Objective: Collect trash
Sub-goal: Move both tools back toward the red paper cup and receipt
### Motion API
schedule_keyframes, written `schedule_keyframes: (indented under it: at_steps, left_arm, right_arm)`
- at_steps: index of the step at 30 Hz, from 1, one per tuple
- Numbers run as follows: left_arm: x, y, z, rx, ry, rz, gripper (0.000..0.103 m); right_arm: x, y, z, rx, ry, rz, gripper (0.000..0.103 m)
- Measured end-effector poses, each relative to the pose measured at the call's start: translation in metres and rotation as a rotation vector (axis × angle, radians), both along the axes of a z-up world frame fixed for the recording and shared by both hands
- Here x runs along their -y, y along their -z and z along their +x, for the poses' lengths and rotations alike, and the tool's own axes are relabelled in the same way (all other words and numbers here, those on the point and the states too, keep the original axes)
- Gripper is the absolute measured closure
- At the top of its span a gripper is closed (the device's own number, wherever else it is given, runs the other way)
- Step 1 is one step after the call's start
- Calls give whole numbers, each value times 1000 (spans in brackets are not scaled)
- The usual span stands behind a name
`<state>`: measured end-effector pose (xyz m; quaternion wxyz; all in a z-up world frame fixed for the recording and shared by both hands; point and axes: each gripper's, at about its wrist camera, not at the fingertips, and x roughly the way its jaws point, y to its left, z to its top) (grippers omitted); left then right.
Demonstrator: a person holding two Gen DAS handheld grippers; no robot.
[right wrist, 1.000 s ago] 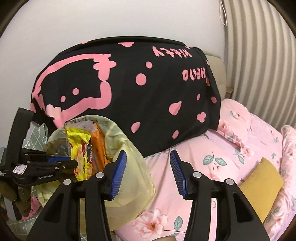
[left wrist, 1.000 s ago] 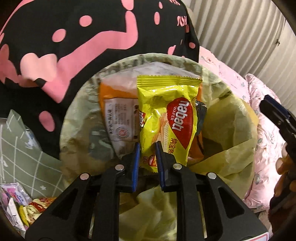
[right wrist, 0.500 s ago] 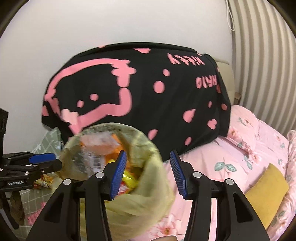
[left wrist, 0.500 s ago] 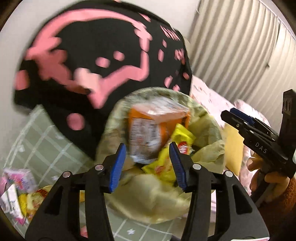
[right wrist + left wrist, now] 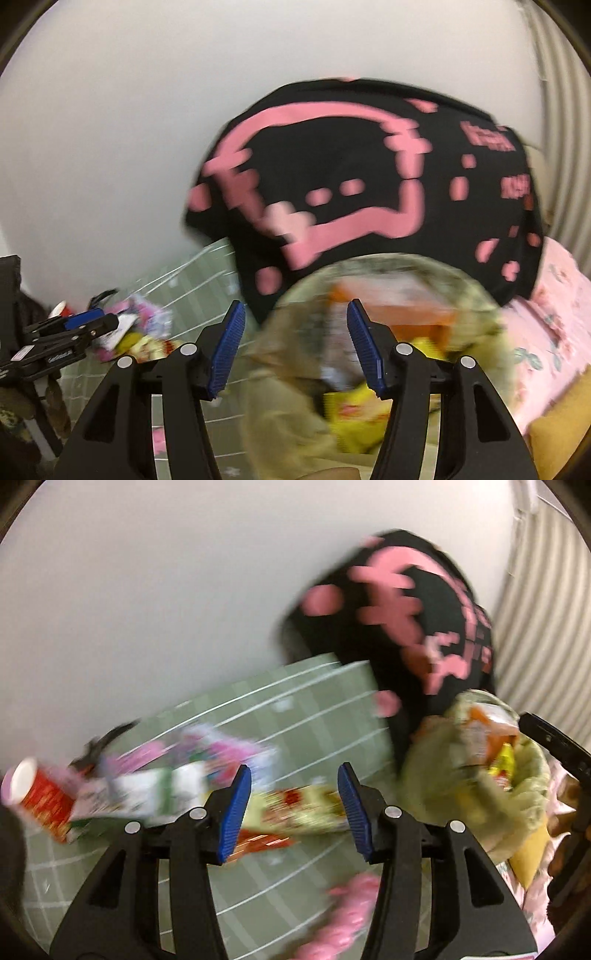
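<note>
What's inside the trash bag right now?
In the trash bag: an orange packet and a yellow wrapper. Anything beneath them is covered.

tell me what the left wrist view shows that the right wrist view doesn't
Only the left wrist view: a red cup lying at the left end of the wrapper pile, and a pink item low on the sheet.

Only the right wrist view: the whole left gripper from the side, and pink floral bedding.

Both: the trash bag holding orange and yellow packets, loose wrappers on the green grid sheet, and the black-and-pink cushion.
</note>
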<state>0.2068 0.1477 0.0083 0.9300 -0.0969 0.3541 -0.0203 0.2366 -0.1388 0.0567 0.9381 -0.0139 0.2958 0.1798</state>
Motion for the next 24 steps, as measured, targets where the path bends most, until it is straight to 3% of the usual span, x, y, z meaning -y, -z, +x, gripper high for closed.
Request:
schedule_keyframes:
  at_steps: [8,14,19,24]
  left_arm:
    - [-96,26,-44,7,-229,-48,54]
    - [-153,39,-71,35,-390,-150,51]
    - [-166,50,-87,1,-441,-119,51]
    - [-168,60,-116,-43,-476,-108,51]
  right_arm:
    - [-83,26,-1,-39,-176,-69,49]
    - [-124,44,6,-80,-228,-78,49]
    - [-164,53,13,-112,-319,-77,49]
    - [-237,63,19,-150,-471,-66,49]
